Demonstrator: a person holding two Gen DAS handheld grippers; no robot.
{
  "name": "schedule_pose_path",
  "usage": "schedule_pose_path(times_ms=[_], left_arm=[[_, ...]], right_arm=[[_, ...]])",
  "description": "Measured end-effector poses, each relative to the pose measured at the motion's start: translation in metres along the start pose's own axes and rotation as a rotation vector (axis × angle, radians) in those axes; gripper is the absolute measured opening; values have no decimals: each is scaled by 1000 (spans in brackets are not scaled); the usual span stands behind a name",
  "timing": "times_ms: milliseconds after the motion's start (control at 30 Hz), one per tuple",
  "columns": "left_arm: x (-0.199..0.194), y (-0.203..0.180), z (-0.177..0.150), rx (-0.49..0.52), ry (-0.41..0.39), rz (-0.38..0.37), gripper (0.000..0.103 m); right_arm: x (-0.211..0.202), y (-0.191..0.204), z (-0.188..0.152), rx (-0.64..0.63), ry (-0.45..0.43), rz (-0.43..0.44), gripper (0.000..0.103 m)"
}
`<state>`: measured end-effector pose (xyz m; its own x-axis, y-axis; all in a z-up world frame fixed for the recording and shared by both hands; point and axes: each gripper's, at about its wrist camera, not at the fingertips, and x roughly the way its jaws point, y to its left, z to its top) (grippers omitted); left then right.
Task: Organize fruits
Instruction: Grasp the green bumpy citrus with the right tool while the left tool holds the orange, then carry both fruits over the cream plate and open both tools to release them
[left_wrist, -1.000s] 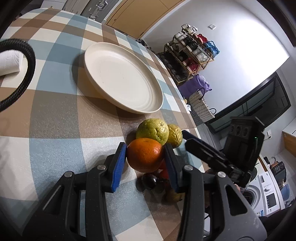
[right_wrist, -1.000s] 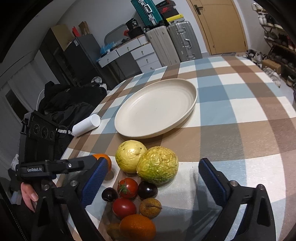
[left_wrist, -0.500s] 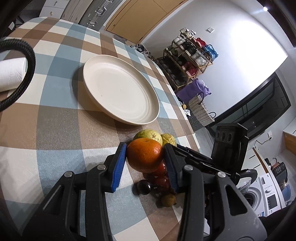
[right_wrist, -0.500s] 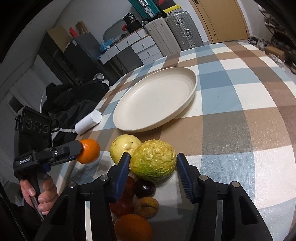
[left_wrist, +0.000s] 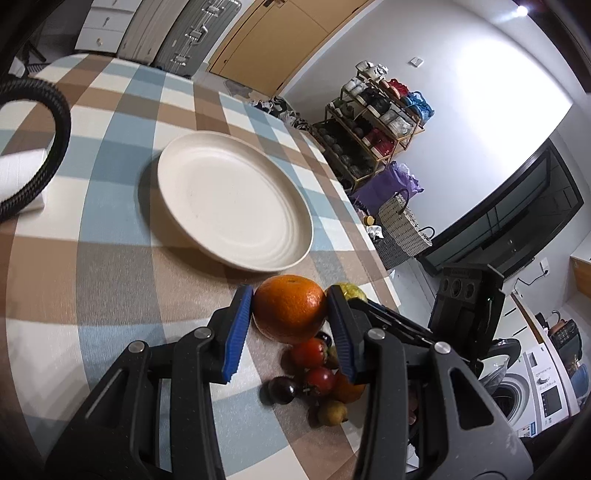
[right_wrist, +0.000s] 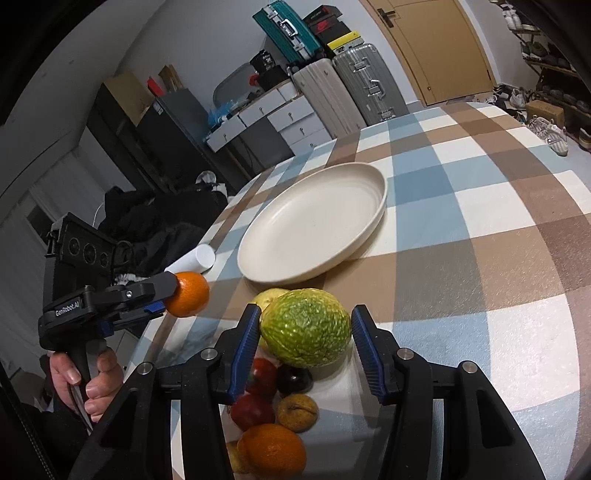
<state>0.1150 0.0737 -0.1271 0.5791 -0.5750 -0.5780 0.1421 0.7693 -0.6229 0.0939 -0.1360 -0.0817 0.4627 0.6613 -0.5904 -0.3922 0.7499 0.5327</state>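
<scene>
Only one legible text is seen: "GenRobot.AI", printed in white on the black body of the left gripper (right_wrist: 184, 295), as shown in the right wrist view, just above the hand (right_wrist: 83, 380) gripping its handle. Print on the white boxes (left_wrist: 546, 387) at the lower right of the left wrist view is too small & blurred to be read; no other labels, nos. or signs can be made out.

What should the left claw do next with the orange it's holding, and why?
Probably carry the orange forward over the plate and lower it. The left claw is shut on it, lifted off the table, and the plate shows nothing in it.
</scene>
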Motion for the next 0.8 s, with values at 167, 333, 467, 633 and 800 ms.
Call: schedule_pose_path(times_ms=[167,333,467,633,800], left_arm=[[-4,-6,9,16,-17,8,38],[-5,-10,17,19,-22,11,38],[-3,-11,22,21,-24,14,38],[0,-10,31,18,-30,14,38],[2,-12,42,35,-45,34,38]], right_arm=[[0,-4,3,11,-5,10,51],[-2,-8,5,25,-22,27,51],[-3,-9,11,29,-40,38,51],[3,-13,22,39,-41,60,51],[10,-6,43,12,-41,76,51]])
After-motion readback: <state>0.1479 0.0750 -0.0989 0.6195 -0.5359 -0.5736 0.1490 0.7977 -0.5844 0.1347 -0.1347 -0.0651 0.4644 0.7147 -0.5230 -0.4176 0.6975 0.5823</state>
